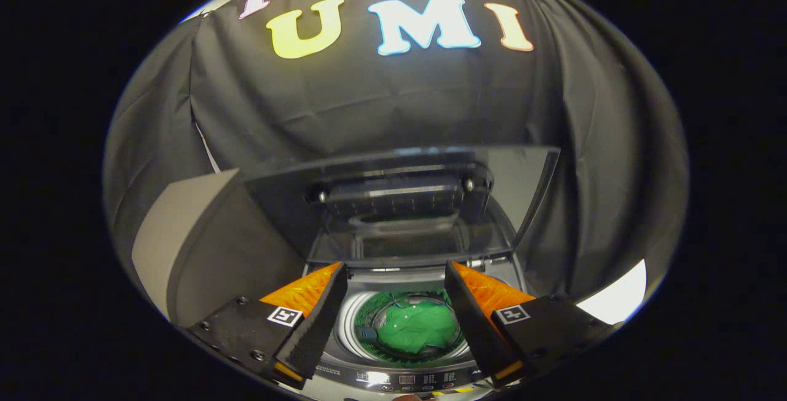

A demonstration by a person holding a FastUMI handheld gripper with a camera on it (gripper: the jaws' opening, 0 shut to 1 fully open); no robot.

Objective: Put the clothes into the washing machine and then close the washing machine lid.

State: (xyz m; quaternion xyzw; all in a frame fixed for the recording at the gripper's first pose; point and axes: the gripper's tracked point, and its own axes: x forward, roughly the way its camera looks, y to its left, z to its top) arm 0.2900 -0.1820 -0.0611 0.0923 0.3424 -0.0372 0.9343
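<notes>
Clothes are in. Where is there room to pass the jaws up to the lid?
The open gripper hangs over the drum, green garment below. Free room runs between the drum's rim and the raised lid. The hinge block crowds the lid's centre.

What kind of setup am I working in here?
Likely a staged laundry booth: a top-loading washing machine with its lid raised, green clothes in the drum, black cloth wall behind. The hand-held gripper is open above.
</notes>
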